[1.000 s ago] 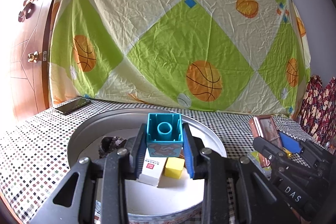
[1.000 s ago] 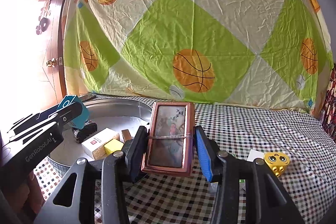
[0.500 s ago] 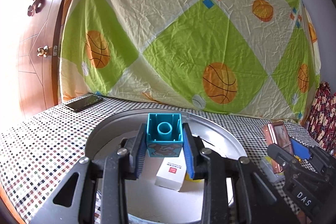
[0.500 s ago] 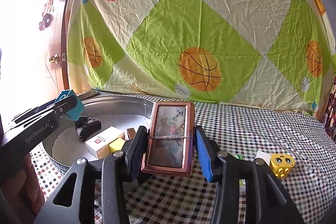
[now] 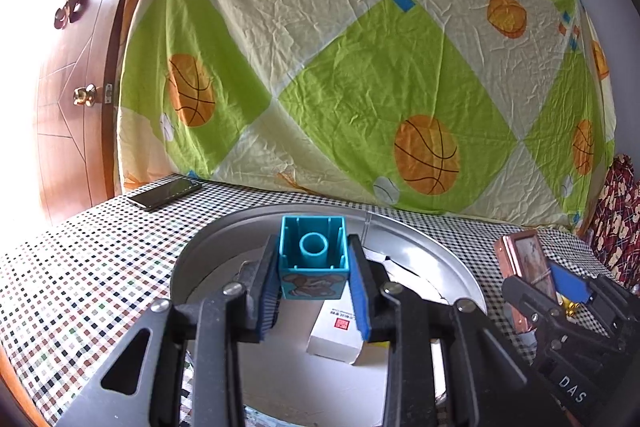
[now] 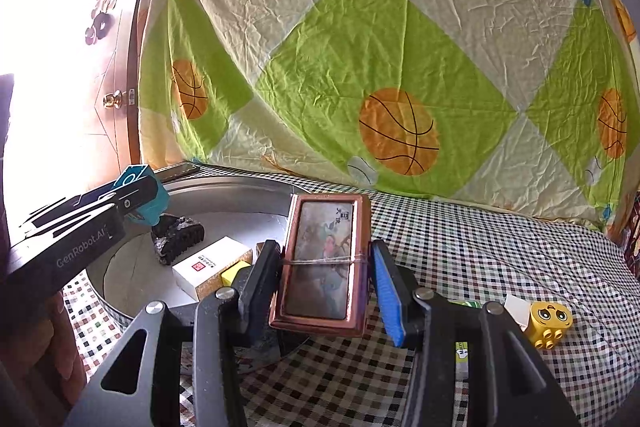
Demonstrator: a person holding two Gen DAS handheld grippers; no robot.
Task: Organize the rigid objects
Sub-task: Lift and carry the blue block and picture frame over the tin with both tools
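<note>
Left wrist view, teal block (image 5: 313, 261) clamped between left hand-held gripper (image 5: 314, 293) pads

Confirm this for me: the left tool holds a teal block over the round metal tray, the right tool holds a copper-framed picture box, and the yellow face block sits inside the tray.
One thing is wrong. The yellow face block lies outside the round metal tray, on the checked cloth, as the right wrist view shows. The rest holds: the left tool grips the teal block over the tray, the right tool the copper-framed picture box.
</note>
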